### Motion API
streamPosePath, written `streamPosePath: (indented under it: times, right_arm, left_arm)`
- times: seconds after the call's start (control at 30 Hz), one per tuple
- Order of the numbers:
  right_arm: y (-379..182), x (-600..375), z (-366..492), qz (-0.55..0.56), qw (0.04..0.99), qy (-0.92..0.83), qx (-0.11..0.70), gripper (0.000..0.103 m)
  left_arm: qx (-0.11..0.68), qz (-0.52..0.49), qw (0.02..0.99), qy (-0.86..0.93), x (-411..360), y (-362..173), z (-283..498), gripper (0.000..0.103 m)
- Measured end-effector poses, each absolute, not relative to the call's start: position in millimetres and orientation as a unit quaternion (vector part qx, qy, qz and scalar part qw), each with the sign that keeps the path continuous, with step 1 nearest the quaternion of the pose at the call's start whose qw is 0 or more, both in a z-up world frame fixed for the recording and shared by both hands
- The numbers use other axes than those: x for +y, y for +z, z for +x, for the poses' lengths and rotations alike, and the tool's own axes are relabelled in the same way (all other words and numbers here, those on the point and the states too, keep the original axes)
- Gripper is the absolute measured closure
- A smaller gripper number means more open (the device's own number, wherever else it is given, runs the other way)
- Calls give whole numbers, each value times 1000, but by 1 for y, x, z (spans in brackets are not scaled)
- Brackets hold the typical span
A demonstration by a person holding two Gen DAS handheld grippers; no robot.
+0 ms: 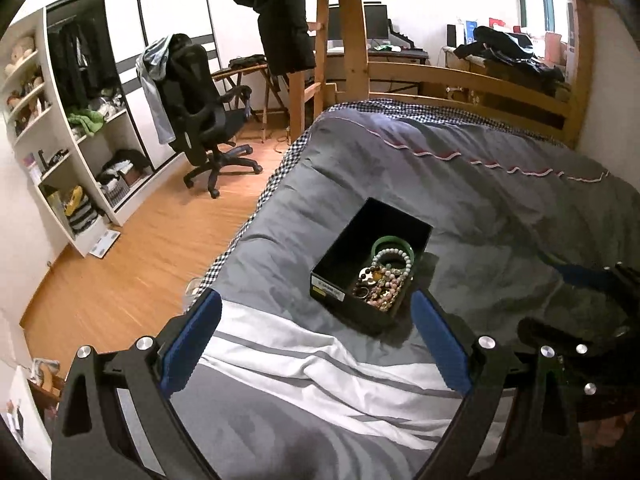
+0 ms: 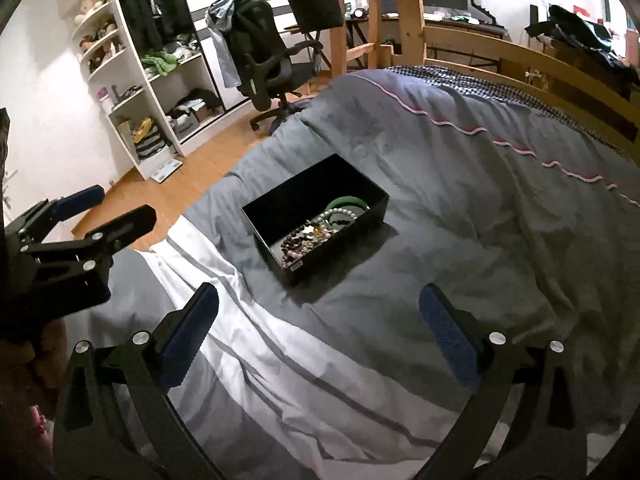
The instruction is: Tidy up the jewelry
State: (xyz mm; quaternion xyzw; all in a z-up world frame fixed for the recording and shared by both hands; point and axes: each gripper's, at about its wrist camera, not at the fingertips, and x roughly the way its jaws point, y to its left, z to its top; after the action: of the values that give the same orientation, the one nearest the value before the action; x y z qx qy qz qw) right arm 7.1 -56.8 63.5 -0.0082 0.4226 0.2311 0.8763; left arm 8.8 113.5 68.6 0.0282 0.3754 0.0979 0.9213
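A black open box (image 1: 352,240) sits on the grey duvet; it also shows in the right wrist view (image 2: 280,200). Inside lie a green bangle (image 1: 390,243) and a pile of bead bracelets (image 1: 384,276), also seen in the right wrist view as the bangle (image 2: 348,201) and beads (image 2: 308,238). My left gripper (image 1: 316,320) is open and empty, just short of the box's near end. My right gripper (image 2: 318,312) is open and empty, hovering nearer than the box. The left gripper shows in the right wrist view (image 2: 104,204) at the left.
The bed (image 1: 500,200) has a grey and white duvet and a wooden footboard (image 1: 460,76). A black office chair (image 1: 200,108) stands on the wooden floor to the left. White shelves (image 1: 80,152) line the left wall. A desk with monitors (image 1: 376,24) stands behind.
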Motion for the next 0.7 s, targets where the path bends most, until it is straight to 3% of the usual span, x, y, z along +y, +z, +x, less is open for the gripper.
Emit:
streamPosePath:
  times: [0.7]
  right_arm:
    - [63,-57,6,-19,882,217,417,4]
  left_arm:
    - [399,39,910,102,114,53,10,8]
